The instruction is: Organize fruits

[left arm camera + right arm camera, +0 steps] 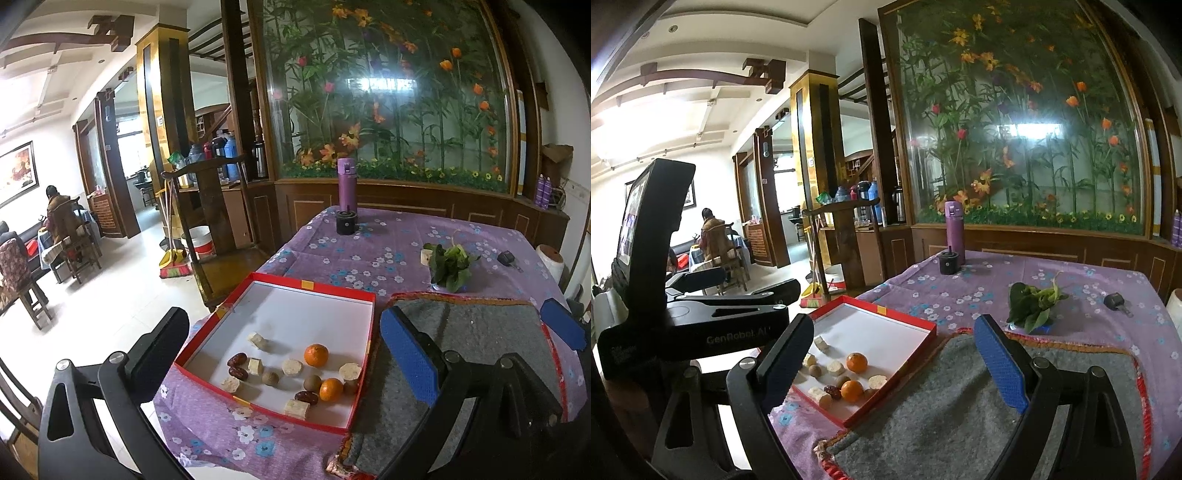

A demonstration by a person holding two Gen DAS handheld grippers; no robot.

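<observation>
Both tools hang above the near edge of the bench (406,236), and nothing is gripped, so the sorting looks to be at its approach stage, with no fruit yet picked. The left hand-held gripper (284,354) stands wide with nothing between its pads; through its gap lies the red box (314,286), whose near half holds all the fruit: two oranges (316,355), dark dates (236,360), small brown round fruits (270,378) and pale cut chunks (292,367), loosely mixed and some touching. The right hand-held gripper (894,358) is also spread wide and empty, over the grey mat (942,406) that lies just right of the box. Beyond the box sit a leafy bunch (450,264) and a purple flask (346,182), well apart from the fruit. The next move probably calls for lowering one tool into the box and closing on a single piece; the oranges, standing clear of their neighbours, seem the easiest start, while the dates by the box wall leave little room.
</observation>
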